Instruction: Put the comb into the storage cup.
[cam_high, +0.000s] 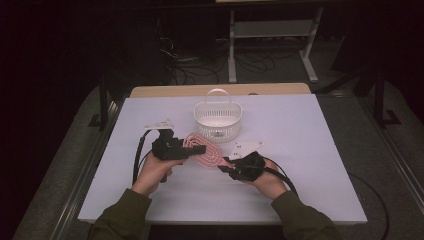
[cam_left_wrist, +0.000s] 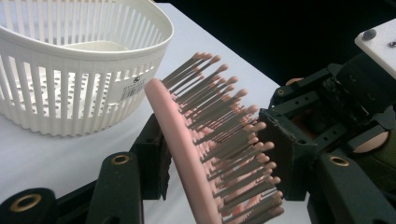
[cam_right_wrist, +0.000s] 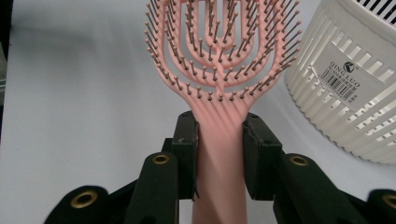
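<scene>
Holding the pink hairbrush (cam_high: 202, 151) by its handle, my right gripper (cam_high: 239, 167) has both jaws pressed flat on the neck just below the head, a narrow firm clamp. My left gripper (cam_high: 186, 150) straddles the head from the left, one pad against its back, the other at the bristle tips; I judge it closed on the brush. The brush hangs just above the table (cam_high: 310, 190), in front of the white slotted basket (cam_high: 218, 120). I expect it to be light, stiff in the frame, with springy bristles that give under pressure, so the smooth handle is the safer hold, though slippery. A basket label (cam_right_wrist: 346, 80) reads "QING LUO" above a barcode.
</scene>
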